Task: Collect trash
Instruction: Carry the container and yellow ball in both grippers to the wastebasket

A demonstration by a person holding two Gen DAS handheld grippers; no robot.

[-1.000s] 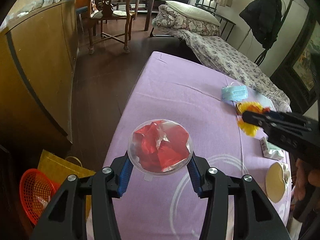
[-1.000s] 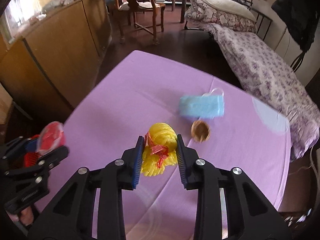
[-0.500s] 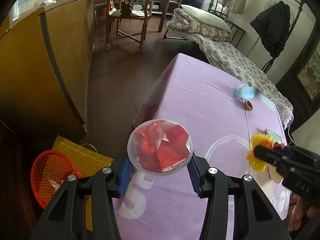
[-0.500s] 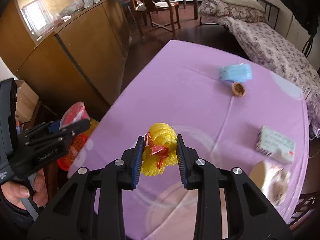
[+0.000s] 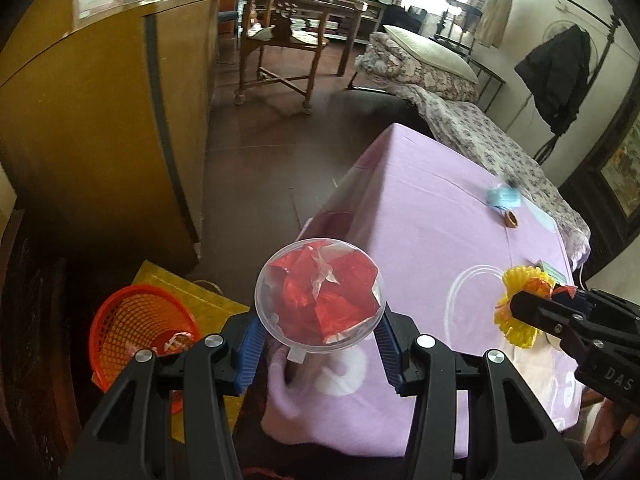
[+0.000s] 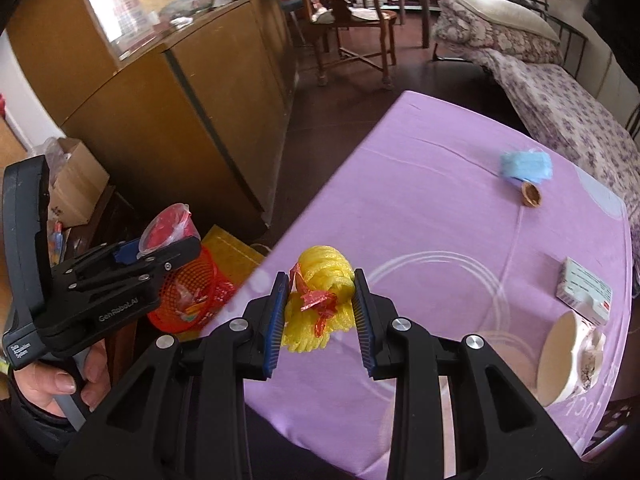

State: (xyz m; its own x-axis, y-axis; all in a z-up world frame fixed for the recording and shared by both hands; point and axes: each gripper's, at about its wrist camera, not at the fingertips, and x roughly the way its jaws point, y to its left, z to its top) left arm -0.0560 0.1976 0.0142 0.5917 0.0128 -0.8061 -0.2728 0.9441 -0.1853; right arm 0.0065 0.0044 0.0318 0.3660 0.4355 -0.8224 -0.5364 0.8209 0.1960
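Over the near left corner of the purple-clothed tabletop I carry one piece of rubbish in each hand. My left gripper has its jaws closed about halfway on a clear round plastic cup stuffed with crumpled red wrapper; the blue pads press its sides from below the rim, so the mouth faces up and nothing spills. My right gripper has its jaws drawn narrow on a yellow foam fruit net with a scrap of red film, squeezed tight because the foam gives. I judge both are held clear of the cloth so they can go straight into the orange mesh plastic basket on the floor beside the tabletop, which already holds some wrappers.

Compared with a second ago, both hands have swung away from the middle of the tabletop towards its edge. The basket, then only a sliver at the border of the left view, now lies open just left of the cup, and the cup hangs over the tabletop's edge rather than over its middle. Neither grip has changed.

Left behind on the cloth are a crumpled light-blue face mask, a brown nutshell half touching it, a small white printed carton and a white round paper cup lying on its side.
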